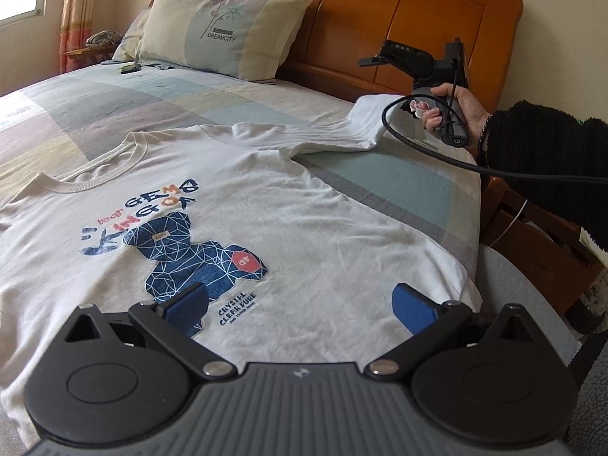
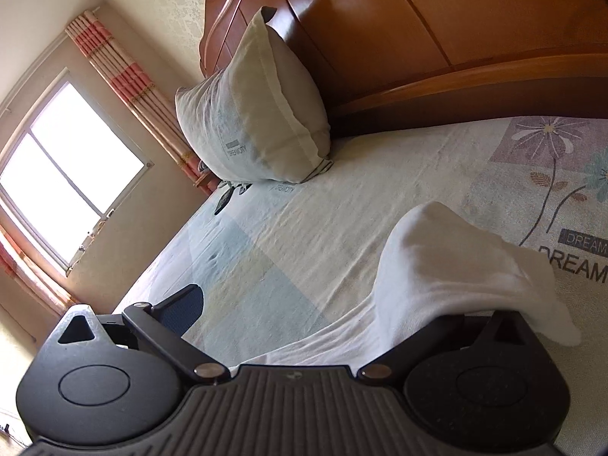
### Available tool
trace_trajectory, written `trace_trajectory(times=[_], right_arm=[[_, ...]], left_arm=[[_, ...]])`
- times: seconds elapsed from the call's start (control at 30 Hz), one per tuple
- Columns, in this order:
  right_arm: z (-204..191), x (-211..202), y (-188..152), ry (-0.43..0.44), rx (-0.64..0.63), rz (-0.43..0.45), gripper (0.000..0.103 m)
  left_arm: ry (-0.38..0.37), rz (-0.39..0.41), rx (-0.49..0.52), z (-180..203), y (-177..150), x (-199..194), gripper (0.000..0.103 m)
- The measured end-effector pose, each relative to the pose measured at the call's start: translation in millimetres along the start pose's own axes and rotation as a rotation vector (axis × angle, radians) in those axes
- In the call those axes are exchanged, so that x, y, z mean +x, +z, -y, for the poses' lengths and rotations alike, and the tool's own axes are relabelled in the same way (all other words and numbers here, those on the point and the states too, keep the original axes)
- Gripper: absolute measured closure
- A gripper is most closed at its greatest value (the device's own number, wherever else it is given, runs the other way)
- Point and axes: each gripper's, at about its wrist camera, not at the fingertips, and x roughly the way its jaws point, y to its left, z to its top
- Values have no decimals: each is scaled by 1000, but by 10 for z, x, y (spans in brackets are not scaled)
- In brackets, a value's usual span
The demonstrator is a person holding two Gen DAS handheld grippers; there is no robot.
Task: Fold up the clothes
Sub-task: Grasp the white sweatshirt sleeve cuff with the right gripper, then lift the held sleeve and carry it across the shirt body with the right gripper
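Note:
A white T-shirt (image 1: 296, 205) with a blue bear print (image 1: 197, 262) lies face up on the bed, collar toward the far left. My left gripper (image 1: 300, 300) hovers open over its lower part, blue pads (image 1: 186, 309) apart with nothing between them. A hand (image 1: 456, 110) holds my right gripper (image 1: 370, 60) above the shirt's right sleeve (image 1: 364, 129) near the headboard. In the right wrist view my right gripper (image 2: 307, 304) is open; the white sleeve (image 2: 448, 266) is draped over its right finger and hides that pad.
A patchwork sheet (image 1: 399, 182) covers the bed. A pillow (image 1: 224, 19) leans on the wooden headboard (image 1: 418, 3). The bed's right edge (image 1: 477, 205) drops to a wooden nightstand (image 1: 539, 235). A black cable (image 1: 437, 148) trails from the right gripper. A window (image 2: 64, 167) and a curtain (image 2: 125, 76) are to the left.

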Motion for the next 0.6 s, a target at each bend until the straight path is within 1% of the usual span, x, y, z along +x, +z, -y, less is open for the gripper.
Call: trace_trajectory(times=[0.13, 0.4, 0.5, 0.6], right_arm=[[-299, 8, -16, 49, -51, -29, 0], [-852, 42, -86, 141, -108, -72, 0], [-1056, 41, -134, 172, -119, -88, 0], [-1232, 56, -213, 202, -128, -100, 0]], left_arm=[[69, -70, 70, 35, -18, -163, 1], [66, -68, 16, 7, -133, -385, 1], [61, -77, 16, 36, -168, -424, 1], [73, -94, 24, 64, -204, -475, 1]])
